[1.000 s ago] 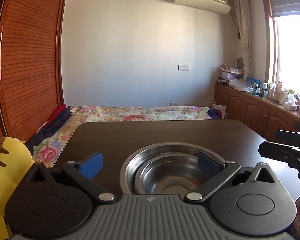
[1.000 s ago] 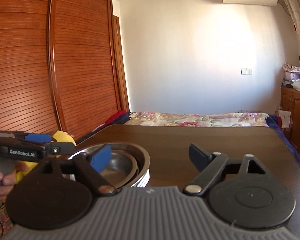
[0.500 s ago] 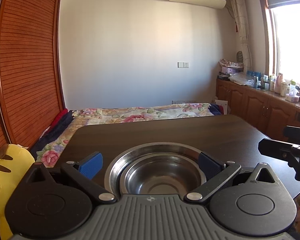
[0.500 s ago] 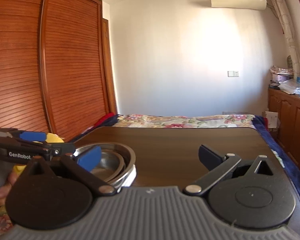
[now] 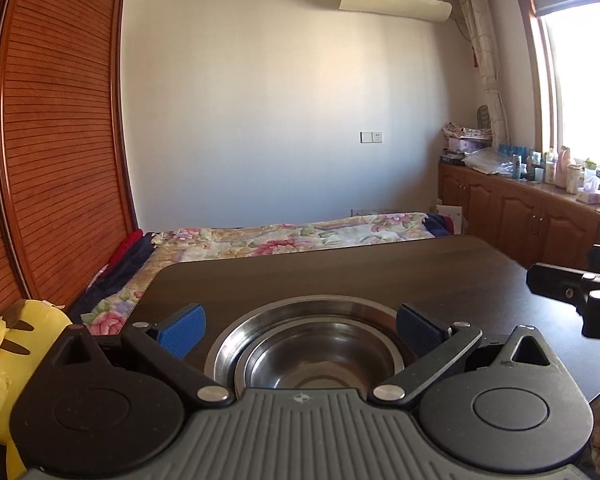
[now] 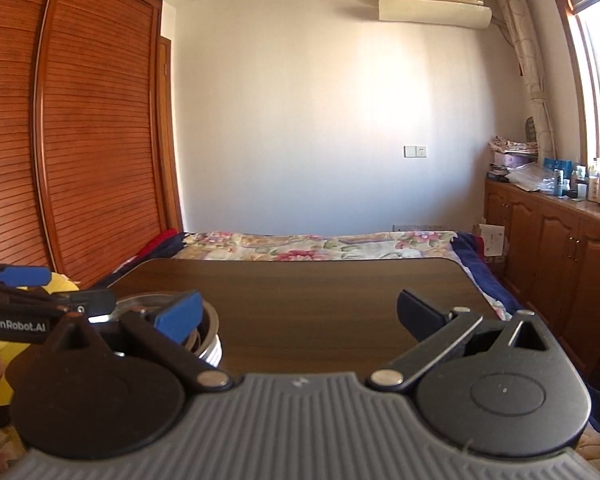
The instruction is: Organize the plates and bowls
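A stack of nested steel bowls (image 5: 306,344) sits on the dark wooden table (image 5: 340,276) near its front edge. My left gripper (image 5: 300,326) is open, its blue pads (image 5: 182,326) spread on either side of the stack, above and behind it. In the right wrist view the stack (image 6: 210,336) shows at the left, with a white dish under it, partly hidden by the left finger. My right gripper (image 6: 296,314) is open and empty over bare table to the right of the stack. The left gripper (image 6: 40,308) shows at the left edge there.
A bed with a floral cover (image 5: 292,236) lies beyond the table's far edge. A yellow plush toy (image 5: 4,356) sits off the table's left side. Wooden cabinets (image 5: 540,220) with bottles run along the right wall. A slatted wardrobe (image 6: 80,140) stands at the left.
Both grippers have drawn back and risen slightly. The bowl stack now sits centred between the left gripper's fingers and lies farther left in the right wrist view.
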`<state>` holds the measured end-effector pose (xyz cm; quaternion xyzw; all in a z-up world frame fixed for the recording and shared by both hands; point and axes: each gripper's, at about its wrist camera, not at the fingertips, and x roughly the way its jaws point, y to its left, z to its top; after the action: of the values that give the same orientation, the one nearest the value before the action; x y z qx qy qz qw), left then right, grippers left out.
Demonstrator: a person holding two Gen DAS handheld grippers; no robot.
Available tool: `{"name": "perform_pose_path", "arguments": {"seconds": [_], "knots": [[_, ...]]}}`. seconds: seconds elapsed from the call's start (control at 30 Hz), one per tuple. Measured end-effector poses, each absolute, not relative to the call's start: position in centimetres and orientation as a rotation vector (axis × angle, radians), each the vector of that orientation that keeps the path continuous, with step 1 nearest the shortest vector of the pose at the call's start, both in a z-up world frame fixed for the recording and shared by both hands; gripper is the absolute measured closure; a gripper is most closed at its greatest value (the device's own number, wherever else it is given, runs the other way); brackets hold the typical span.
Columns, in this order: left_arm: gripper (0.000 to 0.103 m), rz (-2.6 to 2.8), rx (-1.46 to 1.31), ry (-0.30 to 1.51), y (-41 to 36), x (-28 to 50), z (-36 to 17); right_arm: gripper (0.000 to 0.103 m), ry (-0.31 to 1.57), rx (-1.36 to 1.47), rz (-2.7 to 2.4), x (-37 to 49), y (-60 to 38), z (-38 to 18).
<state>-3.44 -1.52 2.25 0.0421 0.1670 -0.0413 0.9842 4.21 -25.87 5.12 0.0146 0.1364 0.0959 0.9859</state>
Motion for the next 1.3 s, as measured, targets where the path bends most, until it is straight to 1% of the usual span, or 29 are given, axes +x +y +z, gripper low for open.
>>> {"name": "perform_pose_path", "arguments": {"seconds": [1.3], "knots": [[0.000, -0.007, 0.084, 0.377, 0.2, -3.1, -1.2, 0.000, 0.295, 0.013, 0.121, 4.1, -25.9, 2.6]]}}
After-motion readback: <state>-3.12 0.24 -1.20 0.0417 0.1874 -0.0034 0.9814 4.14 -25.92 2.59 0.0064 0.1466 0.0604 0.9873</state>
